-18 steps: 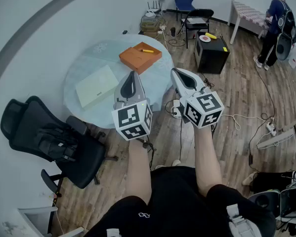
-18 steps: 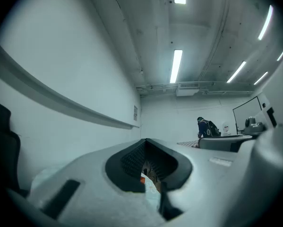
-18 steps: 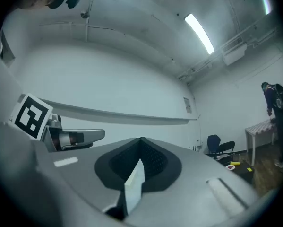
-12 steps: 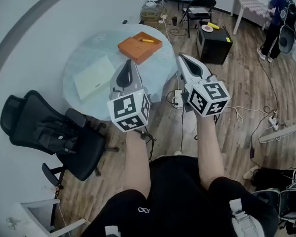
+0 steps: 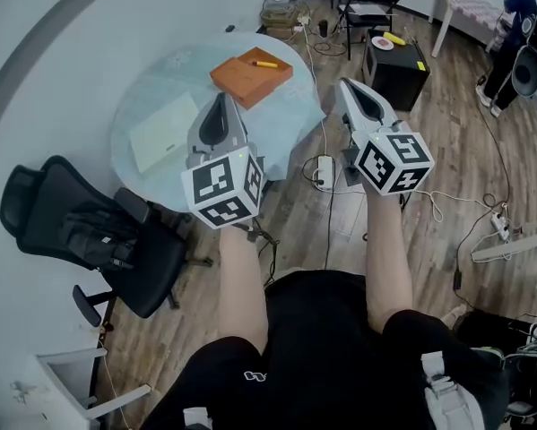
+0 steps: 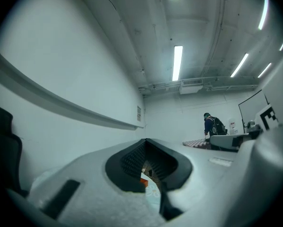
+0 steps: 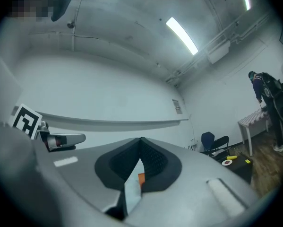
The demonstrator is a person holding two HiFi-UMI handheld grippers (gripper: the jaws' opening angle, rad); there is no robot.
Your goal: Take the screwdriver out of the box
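Observation:
An orange box (image 5: pixel 252 77) lies on the far side of a round glass table (image 5: pixel 151 92), and a yellow screwdriver (image 5: pixel 265 63) rests on top of it. Both grippers hover level above the floor in front of the person, short of the box. My left gripper (image 5: pixel 220 97) hangs over the table's near edge, its jaws together and empty. My right gripper (image 5: pixel 344 83) is to the right of the table, also shut and empty. A sliver of the orange box (image 6: pixel 143 178) shows below the left gripper (image 6: pixel 146 141). The same orange box (image 7: pixel 141 178) peeks beneath the right gripper (image 7: pixel 141 139).
A pale flat pad (image 5: pixel 163 133) lies on the table's left part. A black office chair (image 5: pixel 89 249) stands at the left, a black cabinet (image 5: pixel 396 68) and folding chair (image 5: pixel 367 14) behind. Cables and a power strip (image 5: pixel 323 172) lie on the wood floor. A person (image 5: pixel 512 30) stands far right.
Both grippers have risen in the head view and spread slightly apart, the left drifting left and the right drifting right. Their jaws have stayed together.

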